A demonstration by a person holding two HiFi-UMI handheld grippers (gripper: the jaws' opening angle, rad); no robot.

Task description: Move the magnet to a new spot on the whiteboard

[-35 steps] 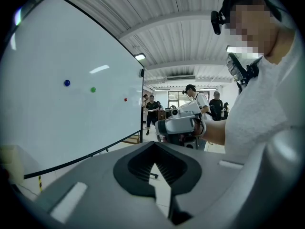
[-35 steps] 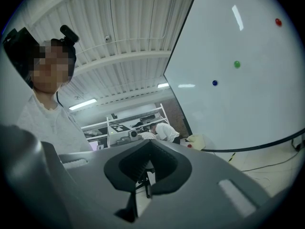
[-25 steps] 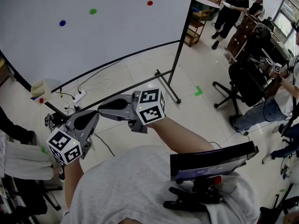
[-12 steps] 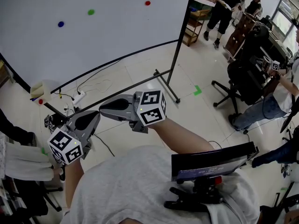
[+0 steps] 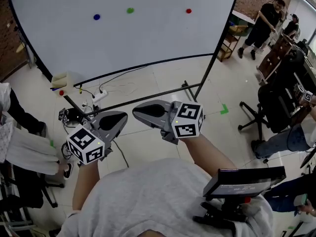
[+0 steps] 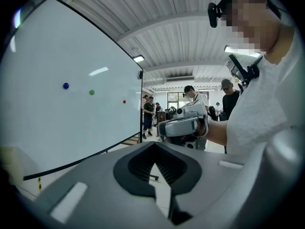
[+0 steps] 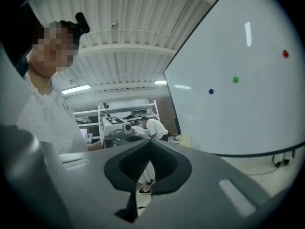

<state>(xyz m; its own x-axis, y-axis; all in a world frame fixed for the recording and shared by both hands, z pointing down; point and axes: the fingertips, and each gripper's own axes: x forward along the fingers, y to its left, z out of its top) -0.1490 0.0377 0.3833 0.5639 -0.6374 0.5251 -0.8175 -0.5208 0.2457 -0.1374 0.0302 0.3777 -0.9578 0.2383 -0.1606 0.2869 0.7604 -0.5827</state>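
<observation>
Three round magnets sit high on the whiteboard (image 5: 148, 38): blue (image 5: 97, 17), green (image 5: 130, 10) and red (image 5: 188, 11). Both grippers hang low in front of my chest, well short of the board. My left gripper (image 5: 120, 117) is shut and holds nothing, and so is my right gripper (image 5: 137, 108). The left gripper view has its shut jaws (image 6: 154, 149) with the blue (image 6: 66, 86), green (image 6: 92, 92) and red (image 6: 125, 101) magnets far off at left. From the right gripper (image 7: 148, 144) the same magnets are at right: blue (image 7: 211, 91), green (image 7: 235, 79), red (image 7: 285, 54).
The board's stand foot (image 5: 190, 90) and a power strip with cables (image 5: 98, 97) lie on the tiled floor. A small beige box (image 5: 60, 79) hangs at the board's lower left corner. An office chair (image 5: 269, 102) and several people are at right; a seated person (image 5: 19, 147) at left.
The head view has swung left, so the whiteboard and its magnets sit more to the right in the picture. Both grippers keep their pose and stay shut.
</observation>
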